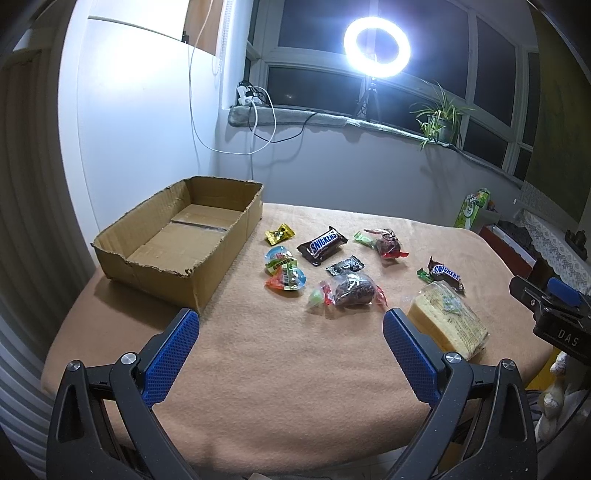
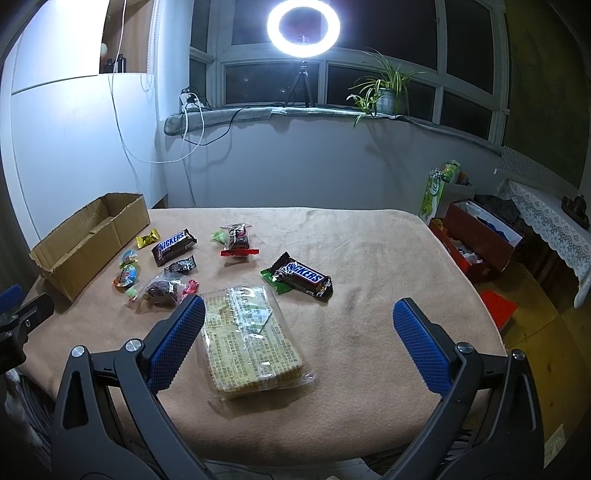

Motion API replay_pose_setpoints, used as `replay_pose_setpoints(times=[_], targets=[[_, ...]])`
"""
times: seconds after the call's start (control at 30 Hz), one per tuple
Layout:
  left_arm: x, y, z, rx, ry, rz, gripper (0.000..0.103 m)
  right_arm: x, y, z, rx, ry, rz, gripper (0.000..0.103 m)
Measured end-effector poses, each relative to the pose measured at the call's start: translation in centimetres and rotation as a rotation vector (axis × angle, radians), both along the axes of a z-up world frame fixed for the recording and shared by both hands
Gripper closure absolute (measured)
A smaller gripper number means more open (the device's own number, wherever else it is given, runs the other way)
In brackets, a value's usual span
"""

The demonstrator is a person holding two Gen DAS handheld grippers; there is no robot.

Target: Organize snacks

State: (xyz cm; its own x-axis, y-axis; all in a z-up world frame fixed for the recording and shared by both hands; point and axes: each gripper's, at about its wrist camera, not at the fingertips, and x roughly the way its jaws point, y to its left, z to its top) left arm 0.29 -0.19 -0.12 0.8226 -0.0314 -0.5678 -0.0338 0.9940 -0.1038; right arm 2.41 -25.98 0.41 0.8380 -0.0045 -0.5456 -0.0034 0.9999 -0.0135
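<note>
An empty cardboard box (image 1: 177, 236) (image 2: 88, 240) stands at the table's left. Snacks lie scattered to its right: a Snickers bar (image 1: 322, 245) (image 2: 173, 246), a second Snickers (image 1: 445, 274) (image 2: 303, 277), two dark wrapped cakes (image 1: 352, 290) (image 1: 387, 243), jelly cups (image 1: 282, 264), a yellow candy (image 1: 279, 234), a small black packet (image 1: 345, 266) and a wafer pack (image 1: 448, 321) (image 2: 243, 341). My left gripper (image 1: 290, 354) is open above bare cloth near the front edge. My right gripper (image 2: 299, 343) is open over the wafer pack, its left finger beside the pack's left edge.
A peach cloth (image 2: 369, 258) covers the table. Behind it are a windowsill with a ring light (image 2: 303, 27), a potted plant (image 2: 386, 92) and cables. Boxes (image 2: 476, 240) and a red object (image 2: 496, 306) sit off the table's right side.
</note>
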Motion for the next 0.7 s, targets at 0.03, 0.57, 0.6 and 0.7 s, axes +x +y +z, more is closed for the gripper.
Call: replay_pose_setpoints(times=[0.03, 0.57, 0.6, 0.7], targets=[[0.0, 0.0, 0.0, 0.001, 0.0, 0.0, 0.003, 0.0, 0.1, -0.1, -0.002, 0.0, 0.001, 0.0], [1.2, -0.2, -0.8, 0.008, 0.013, -0.031, 0.004, 0.9, -0.3, -1.2, 0.02, 0.018, 0.045, 0.0], [1.4, -0.3, -0.9, 0.007, 0.015, -0.036, 0.005, 1.0, -0.4, -1.3, 0.028, 0.023, 0.052, 0.0], [1.9, -0.5, -1.3, -0.004, 0.031, -0.055, 0.011, 1.4, -0.9, -1.7, 0.062, 0.048, 0.074, 0.006]])
